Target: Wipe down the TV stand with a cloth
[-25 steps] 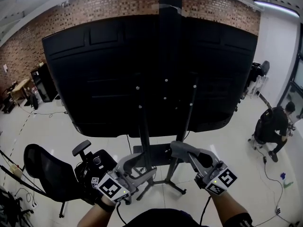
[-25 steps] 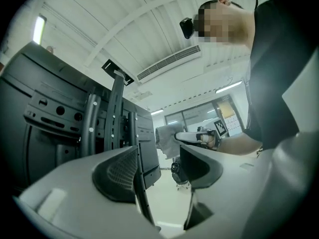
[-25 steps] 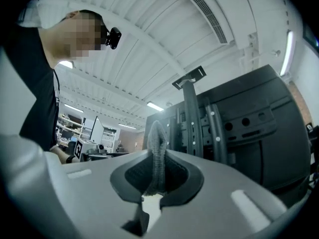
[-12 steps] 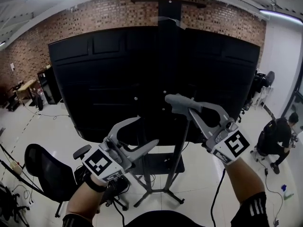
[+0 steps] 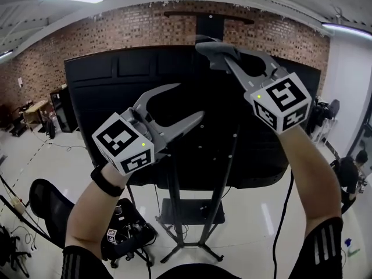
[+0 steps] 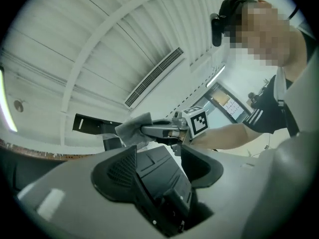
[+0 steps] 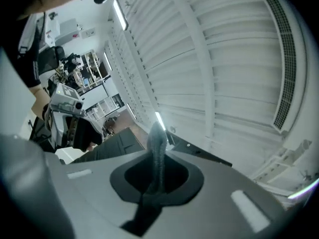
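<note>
The TV stand's black post [image 5: 209, 23] rises behind the large black TV back [image 5: 104, 92], and its shelf and legs [image 5: 192, 213] rest on the floor below. My right gripper [image 5: 210, 46] is held high at the TV's top edge, shut on a grey cloth [image 5: 220, 54]. In the right gripper view the cloth [image 7: 157, 151] stands pinched between the jaws. My left gripper [image 5: 189, 101] hovers lower and to the left in front of the TV back, jaws open and empty. The left gripper view looks up at the right gripper's cloth [image 6: 133, 130] and the ceiling.
A black office chair [image 5: 49, 209] stands on the floor at lower left, beside a black piece of equipment [image 5: 127, 232]. A seated person [image 5: 350, 174] is at the far right. A brick wall [image 5: 87, 39] runs behind the TV. A cable [image 5: 283, 214] hangs by my right arm.
Both grippers have risen from near the stand's base to the TV's upper part. The right one, with the cloth, went highest. The head view has tilted up.
</note>
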